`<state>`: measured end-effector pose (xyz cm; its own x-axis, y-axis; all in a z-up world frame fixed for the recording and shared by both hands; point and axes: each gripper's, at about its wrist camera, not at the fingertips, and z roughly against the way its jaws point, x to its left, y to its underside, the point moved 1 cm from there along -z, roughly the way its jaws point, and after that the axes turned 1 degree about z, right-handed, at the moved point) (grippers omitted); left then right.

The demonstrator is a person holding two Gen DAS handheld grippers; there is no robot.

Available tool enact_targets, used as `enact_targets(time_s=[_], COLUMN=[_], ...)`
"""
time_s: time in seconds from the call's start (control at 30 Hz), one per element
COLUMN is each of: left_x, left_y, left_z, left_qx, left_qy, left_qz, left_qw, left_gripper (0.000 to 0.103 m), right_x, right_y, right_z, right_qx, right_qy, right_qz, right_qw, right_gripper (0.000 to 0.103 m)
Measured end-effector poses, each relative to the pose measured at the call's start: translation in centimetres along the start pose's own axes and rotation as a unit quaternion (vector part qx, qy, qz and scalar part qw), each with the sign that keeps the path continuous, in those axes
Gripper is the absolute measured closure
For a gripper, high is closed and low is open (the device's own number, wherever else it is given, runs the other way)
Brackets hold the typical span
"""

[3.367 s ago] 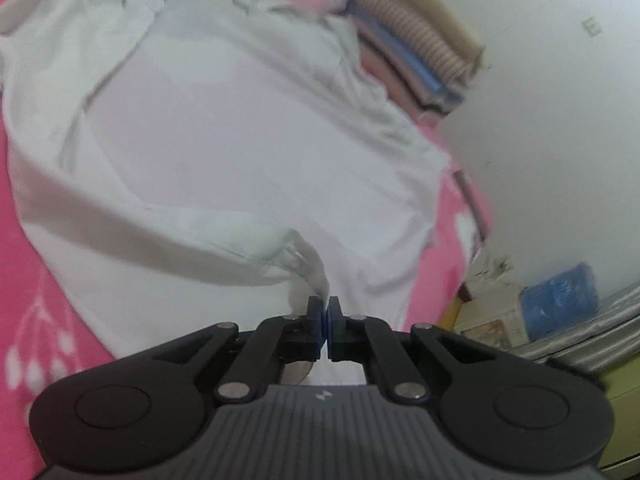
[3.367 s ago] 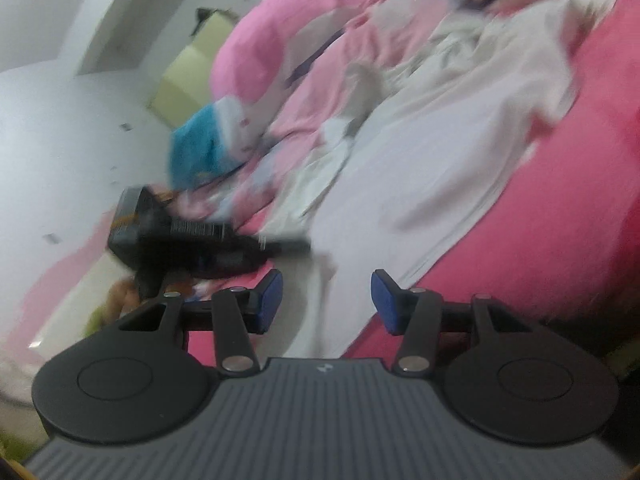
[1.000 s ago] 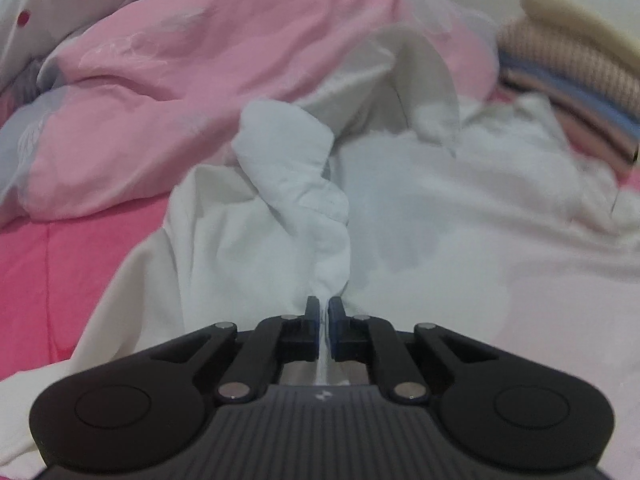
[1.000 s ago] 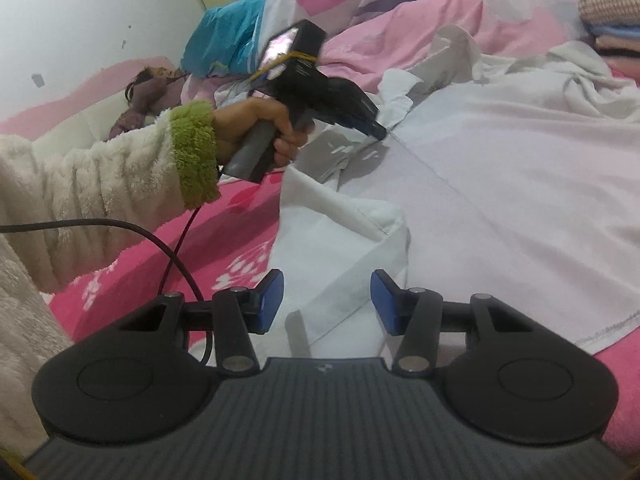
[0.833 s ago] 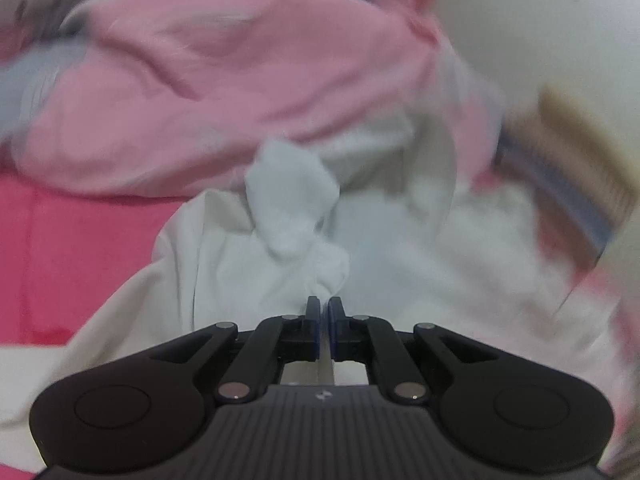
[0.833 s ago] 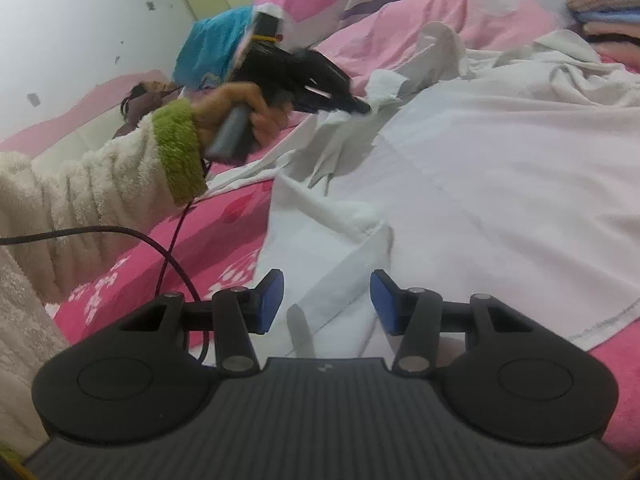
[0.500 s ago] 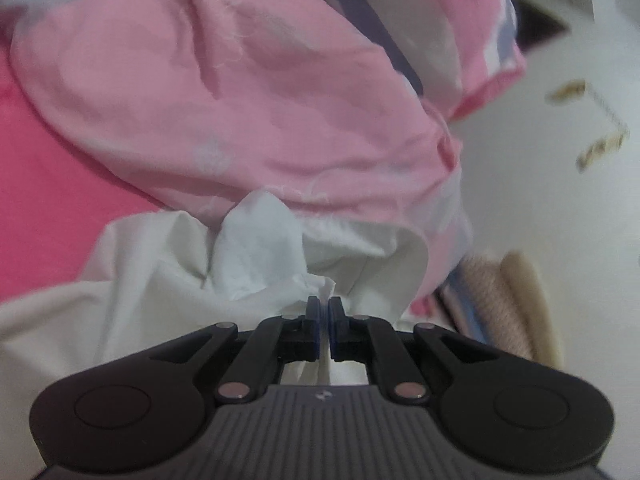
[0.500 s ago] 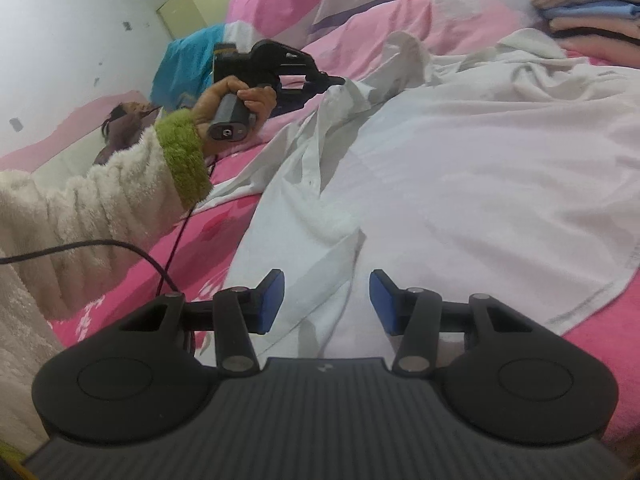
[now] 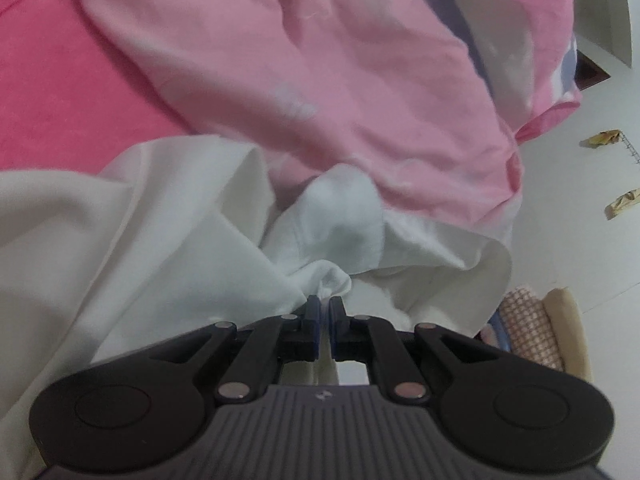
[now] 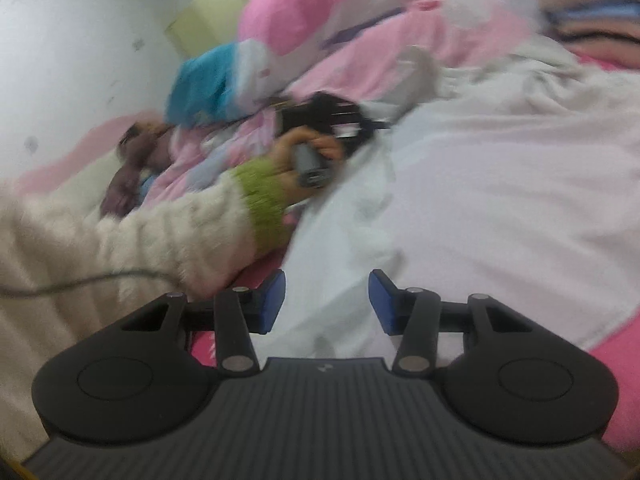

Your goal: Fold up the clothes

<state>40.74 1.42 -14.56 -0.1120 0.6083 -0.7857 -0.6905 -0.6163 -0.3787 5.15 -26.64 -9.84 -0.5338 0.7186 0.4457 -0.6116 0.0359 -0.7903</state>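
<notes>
In the left wrist view, the left gripper [image 9: 324, 306] has its jaws clenched on a bunched fold of the white shirt [image 9: 160, 248], the cloth pinched between the blue pads and trailing down behind them. The shirt spreads leftward in broad creases and rises ahead into a puffed lump, with another flap curling to the right. Just beyond it lies a pink quilt [image 9: 320, 80], touching the shirt's far edge, over a deeper pink bedsheet [image 9: 52, 92] at the left. At the right edge a stack of folded clothes [image 9: 532, 328] shows beside a pale wall [image 9: 580, 220]. In the right wrist view, which is blurred, the right gripper [image 10: 326, 300] hangs with its jaws released and wide apart, nothing between them, above the near hem of the shirt [image 10: 500, 200] lying flat across the bed. To the left, the person's left hand [image 10: 304, 152], in a fluffy cream sleeve [image 10: 120, 240] with a green cuff, holds the other gripper's handle at the shirt's far left edge. A thin cable [image 10: 80, 280] crosses the sleeve. Farther off, the quilt [image 10: 320, 12] heaps up with a blue patch, and the stack [image 10: 592, 12] sits at the upper right.
</notes>
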Motion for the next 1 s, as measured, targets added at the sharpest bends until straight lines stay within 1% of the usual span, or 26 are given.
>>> enact_targets(time_s=[0.03,0.07,0.33,0.37,0.4,0.43,0.47,0.53,0.57,0.6,0.7,0.77,0.83,0.93,1.0], left_x=[0.1,0.3,-0.3,-0.3,-0.4,-0.4,-0.5,-0.6,-0.6,-0.7,-0.8,-1.0,-1.3,-1.7,-1.8], left_y=[0.1,0.2,0.1,0.1,0.1,0.1,0.1,0.2,0.2,0.1,0.0,-0.2,-0.3,-0.5,-0.3], left_z=[-0.2,-0.3,-0.4,-0.4,-0.3,-0.3,-0.3,-0.2,-0.2,-0.2,0.1,0.4,0.6,0.9,0.8], left_qx=[0.001,0.002,0.005,0.004,0.004,0.004,0.004,0.004,0.004,0.004,0.003,-0.002,-0.005,-0.009,-0.008], left_qy=[-0.004,-0.008,-0.031,-0.032,-0.034,-0.035,-0.036,-0.038,-0.039,-0.039,-0.04,-0.037,-0.036,-0.037,-0.044], left_qz=[-0.001,-0.002,-0.025,-0.025,-0.025,-0.025,-0.025,-0.028,-0.029,-0.03,-0.032,-0.032,-0.035,-0.042,-0.047], left_qw=[1.0,1.0,0.9992,0.9992,0.9991,0.9991,0.999,0.9989,0.9988,0.9988,0.9987,0.9988,0.9987,0.9984,0.9979], left_gripper=[0.097,0.097,0.097,0.097,0.097,0.097,0.097,0.097,0.097,0.097,0.097,0.097,0.097,0.097,0.097], right_x=[0.9,1.2,2.2,2.4,2.5,2.6,2.8,3.0,3.1,2.8,1.2,-0.1,-1.7,-3.7,-3.4], right_y=[0.1,0.3,1.7,1.8,2.0,2.2,2.4,2.7,2.9,2.8,2.4,2.1,2.0,2.1,2.0], right_z=[-0.3,-0.4,-0.7,-0.7,-0.7,-0.7,-0.8,-0.8,-0.9,-0.4,2.0,3.8,5.6,7.2,7.0], right_qx=[0.009,0.015,0.042,0.045,0.048,0.052,0.055,0.062,0.065,0.056,0.009,-0.022,-0.054,-0.078,-0.074], right_qy=[-0.008,-0.008,0.017,0.02,0.023,0.026,0.03,0.036,0.039,0.041,0.049,0.057,0.063,0.071,0.072], right_qz=[0.022,0.032,0.053,0.056,0.058,0.061,0.064,0.069,0.072,0.059,0.001,-0.036,-0.076,-0.112,-0.099], right_qw=[1.0,0.999,0.998,0.997,0.997,0.996,0.996,0.995,0.995,0.996,0.999,0.997,0.994,0.988,0.99], right_gripper=[0.065,0.066,0.066,0.07,0.077,0.087,0.093,0.102,0.103,0.103,0.103,0.103,0.103,0.103,0.1])
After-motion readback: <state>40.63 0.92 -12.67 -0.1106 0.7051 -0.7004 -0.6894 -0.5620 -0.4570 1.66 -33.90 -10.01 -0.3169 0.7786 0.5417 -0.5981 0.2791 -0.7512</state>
